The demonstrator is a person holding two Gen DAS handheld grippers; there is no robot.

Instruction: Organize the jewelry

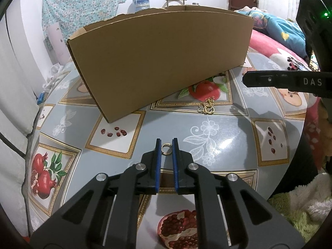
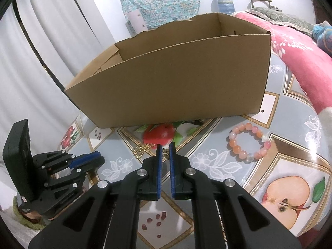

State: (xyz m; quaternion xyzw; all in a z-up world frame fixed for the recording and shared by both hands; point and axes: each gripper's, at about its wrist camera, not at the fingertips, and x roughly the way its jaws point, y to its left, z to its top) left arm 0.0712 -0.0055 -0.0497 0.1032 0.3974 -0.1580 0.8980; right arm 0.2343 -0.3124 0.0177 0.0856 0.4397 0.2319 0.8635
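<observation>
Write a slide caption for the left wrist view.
Left tongs closed on a small gold ring on the fruit-print tablecloth, cardboard box behind.

The open-topped brown cardboard box (image 2: 172,78) stands across the far part of the fruit-patterned vinyl tablecloth (image 1: 224,128) and blocks any level passage beyond it; its top is open from above. Bare cloth lies between the box's near wall and the near table edge. In that strip lie obstacles: a small cluster of gold earrings (image 1: 207,105) just before the box, a peach-and-white beaded bracelet (image 2: 249,142) toward the right, well apart from the cluster. A pink floral blanket (image 2: 300,62) borders the table's right side.
</observation>
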